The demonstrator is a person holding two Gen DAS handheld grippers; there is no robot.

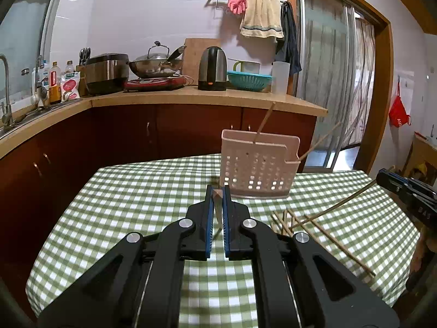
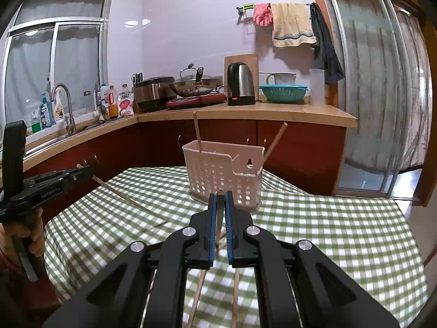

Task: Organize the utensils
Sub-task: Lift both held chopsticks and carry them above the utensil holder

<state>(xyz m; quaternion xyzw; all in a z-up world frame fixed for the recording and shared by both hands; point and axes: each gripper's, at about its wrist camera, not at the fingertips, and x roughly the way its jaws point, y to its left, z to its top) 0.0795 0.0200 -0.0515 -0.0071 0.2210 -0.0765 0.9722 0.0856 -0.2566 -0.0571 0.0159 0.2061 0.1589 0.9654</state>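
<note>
Over the checked tablecloth (image 1: 136, 191), I am pinching one chopstick (image 2: 128, 198) in my left tongs (image 1: 217, 191) and another chopstick (image 1: 336, 205) in my right tongs (image 2: 221, 195), both lifted toward the white basket (image 1: 256, 169) already holding two upright, loose ones (image 1: 289, 221) lying beside.

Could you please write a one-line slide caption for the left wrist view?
Left gripper clamps a chopstick before the white basket; loose chopsticks lie on the checked tablecloth.

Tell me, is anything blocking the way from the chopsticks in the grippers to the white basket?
Nothing visible blocks it. Only bare checked tablecloth lies between each gripper's chopstick and the white basket, whose top is open, with two chopsticks already inside.
</note>
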